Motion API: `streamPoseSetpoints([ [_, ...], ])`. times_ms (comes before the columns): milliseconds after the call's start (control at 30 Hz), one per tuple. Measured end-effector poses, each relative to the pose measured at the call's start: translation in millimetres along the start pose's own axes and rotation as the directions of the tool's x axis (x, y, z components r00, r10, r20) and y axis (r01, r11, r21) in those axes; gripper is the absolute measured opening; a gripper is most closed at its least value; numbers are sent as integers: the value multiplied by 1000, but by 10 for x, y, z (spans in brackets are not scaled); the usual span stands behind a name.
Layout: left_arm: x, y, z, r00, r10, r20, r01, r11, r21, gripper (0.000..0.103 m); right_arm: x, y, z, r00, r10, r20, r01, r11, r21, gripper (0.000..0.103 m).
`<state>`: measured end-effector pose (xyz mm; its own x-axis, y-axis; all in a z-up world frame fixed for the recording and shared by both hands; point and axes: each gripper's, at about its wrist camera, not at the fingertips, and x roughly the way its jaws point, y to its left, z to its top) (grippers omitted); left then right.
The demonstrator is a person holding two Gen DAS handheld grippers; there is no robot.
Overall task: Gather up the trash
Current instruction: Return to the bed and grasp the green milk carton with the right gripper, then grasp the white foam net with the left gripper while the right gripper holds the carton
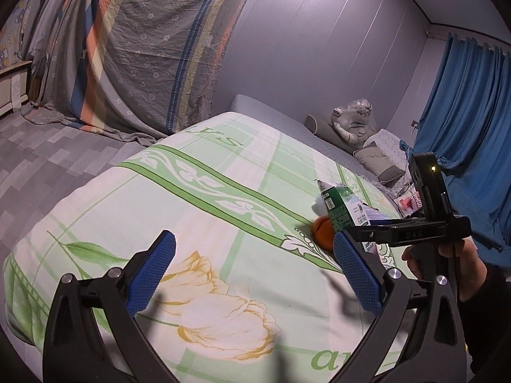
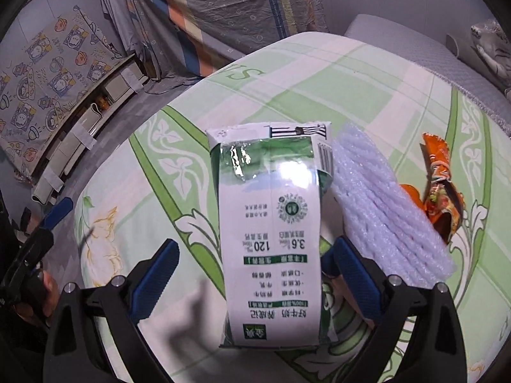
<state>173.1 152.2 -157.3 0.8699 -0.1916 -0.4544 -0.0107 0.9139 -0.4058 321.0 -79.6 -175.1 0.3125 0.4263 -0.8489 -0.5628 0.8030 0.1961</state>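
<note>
A green and white milk carton [image 2: 271,233] lies on the bed, standing between the fingers of my right gripper [image 2: 255,244]. The right pad is at the carton's edge and a gap shows at the left pad, so the gripper is open. Beside the carton lie a white foam net [image 2: 383,210] and a crumpled orange snack wrapper [image 2: 440,185]. In the left wrist view the carton [image 1: 343,210] sits behind an orange round thing [image 1: 324,236], fruit or peel. My left gripper [image 1: 254,239] hovers open over the sheet, with nothing between its fingers.
The bed's green floral sheet [image 1: 198,210] drops off to a grey floor [image 1: 48,159] on the left. A striped cloth [image 1: 143,48] hangs behind, a blue curtain [image 1: 463,111] at right. Pillows and a wrapped plush toy [image 1: 354,121] lie at the bed's far end. A hand [image 1: 418,261] holds the right tool.
</note>
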Motion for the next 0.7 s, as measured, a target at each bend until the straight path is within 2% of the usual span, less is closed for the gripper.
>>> streamPoseSetpoints([
  [67, 2, -11, 4, 1000, 4, -7, -4, 1000, 6, 95, 1, -3, 4, 1000, 0, -6, 0, 1000, 3, 61],
  [100, 2, -21, 2, 1000, 7, -10, -6, 1000, 11, 95, -12, -3, 2, 1000, -13, -1, 13, 1000, 0, 57],
  [267, 9, -102, -5, 1000, 11, -19, -10, 999, 38, 95, -313, -116, -56, 995, 68, 78, -73, 996, 60, 56],
  [433, 55, -235, -11, 999, 3, -37, 1, 995, 101, 95, -830, -245, -247, 963, 209, 170, -231, 966, 119, 56],
  [567, 133, -448, 37, 998, -8, -60, 21, 976, 218, 95, -1371, -342, -579, 934, 229, 275, -276, 950, 146, 56],
  [700, 277, -725, 115, 994, -28, -102, 63, 934, 353, 95, -1755, -462, -914, 919, 178, 353, -252, 952, 175, 56],
])
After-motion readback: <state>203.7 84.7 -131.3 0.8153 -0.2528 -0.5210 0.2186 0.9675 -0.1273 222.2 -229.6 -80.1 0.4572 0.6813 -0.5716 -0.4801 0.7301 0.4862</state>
